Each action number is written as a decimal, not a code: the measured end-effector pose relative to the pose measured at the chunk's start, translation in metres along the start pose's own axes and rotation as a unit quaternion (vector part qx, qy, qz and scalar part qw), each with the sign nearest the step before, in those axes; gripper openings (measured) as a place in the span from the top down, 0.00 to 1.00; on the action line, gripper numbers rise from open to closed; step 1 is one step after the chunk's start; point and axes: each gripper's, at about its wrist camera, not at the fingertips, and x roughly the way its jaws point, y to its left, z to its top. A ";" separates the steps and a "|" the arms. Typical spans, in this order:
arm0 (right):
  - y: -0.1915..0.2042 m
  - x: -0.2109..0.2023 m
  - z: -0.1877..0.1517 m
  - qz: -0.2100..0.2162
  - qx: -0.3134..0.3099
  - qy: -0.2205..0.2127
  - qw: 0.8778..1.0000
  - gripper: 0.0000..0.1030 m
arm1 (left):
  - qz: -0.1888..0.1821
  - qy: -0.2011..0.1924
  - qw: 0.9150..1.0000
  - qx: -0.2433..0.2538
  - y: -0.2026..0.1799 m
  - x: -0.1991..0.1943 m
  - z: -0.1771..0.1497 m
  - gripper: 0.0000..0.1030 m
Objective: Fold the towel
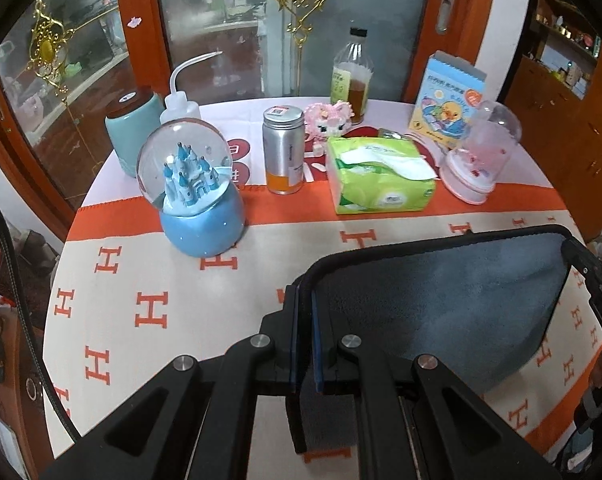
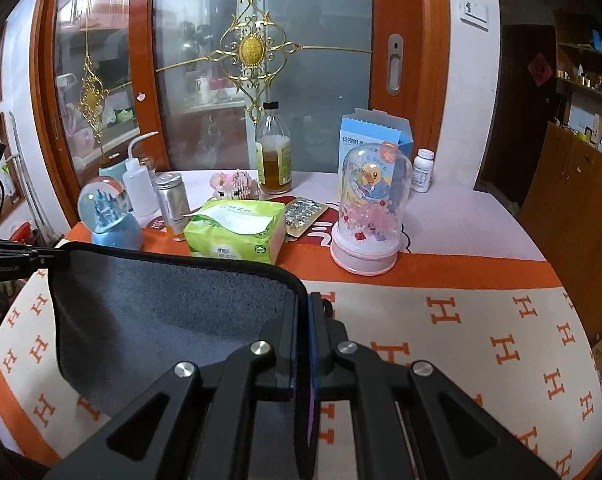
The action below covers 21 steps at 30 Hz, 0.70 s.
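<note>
A dark grey towel (image 1: 441,304) with a black hem hangs stretched between my two grippers above the table. My left gripper (image 1: 304,292) is shut on the towel's left top corner. The right gripper shows at the right edge of the left wrist view (image 1: 581,260), holding the other corner. In the right wrist view the towel (image 2: 169,312) spreads to the left. My right gripper (image 2: 302,304) is shut on its right top corner, and the left gripper (image 2: 49,260) pinches the far corner at the left edge.
The table wears a cream and orange cloth (image 1: 149,308) with H marks. Behind the towel stand a blue snow globe (image 1: 189,184), a metal can (image 1: 283,148), a green tissue pack (image 1: 377,176), a pink dome (image 2: 371,208), a bottle (image 2: 273,148) and a blue box (image 1: 447,100).
</note>
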 end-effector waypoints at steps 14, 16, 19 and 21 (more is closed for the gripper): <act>0.000 0.045 -0.005 0.002 0.007 0.036 0.999 0.85 | 0.038 0.025 0.999 -0.013 -0.004 0.046 0.006 0.79; 0.000 0.048 -0.006 0.004 0.008 0.041 0.999 0.72 | 0.039 0.025 0.999 -0.012 -0.005 0.046 0.005 0.72; 0.000 0.050 -0.008 0.009 0.012 0.044 0.999 0.58 | 0.041 0.025 0.999 -0.012 -0.007 0.045 0.004 0.66; 0.000 0.050 -0.008 0.012 0.015 0.045 0.999 0.55 | 0.040 0.025 0.999 -0.013 -0.008 0.042 0.004 0.65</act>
